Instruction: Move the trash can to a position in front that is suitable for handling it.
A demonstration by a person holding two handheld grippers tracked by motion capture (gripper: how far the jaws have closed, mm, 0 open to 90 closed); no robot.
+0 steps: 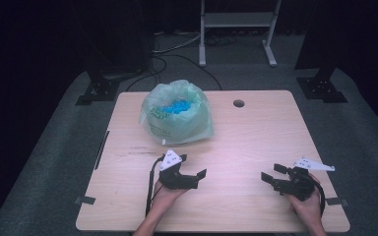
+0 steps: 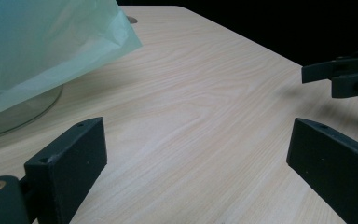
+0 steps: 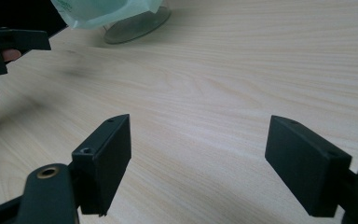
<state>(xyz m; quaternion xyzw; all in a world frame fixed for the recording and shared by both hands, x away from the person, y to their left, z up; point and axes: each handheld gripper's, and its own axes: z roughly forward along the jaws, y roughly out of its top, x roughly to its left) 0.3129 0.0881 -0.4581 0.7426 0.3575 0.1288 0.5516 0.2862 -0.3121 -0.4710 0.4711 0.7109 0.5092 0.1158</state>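
A pale green plastic bag [image 1: 177,112] lines a glass bowl at the back left of the wooden table [image 1: 256,132], and several bright blue pieces [image 1: 179,106] lie inside it. My left gripper [image 1: 193,165] rests near the front centre, open, its jaws pointing right with nothing between them. My right gripper [image 1: 271,172] sits at the front right, open and empty, facing left toward the other one. In the left gripper view the open left gripper [image 2: 198,130] frames bare wood, with the bag [image 2: 37,46] at the upper left. In the right gripper view the right gripper [image 3: 198,126] is likewise wide apart, the bag [image 3: 107,9] far off.
A round cable hole [image 1: 238,103] is in the table's far middle. Dark tape tabs [image 1: 84,200] stick out at the front corners. Behind the table stand a white frame [image 1: 236,29] and black stands [image 1: 322,83], with cables on the grey carpet.
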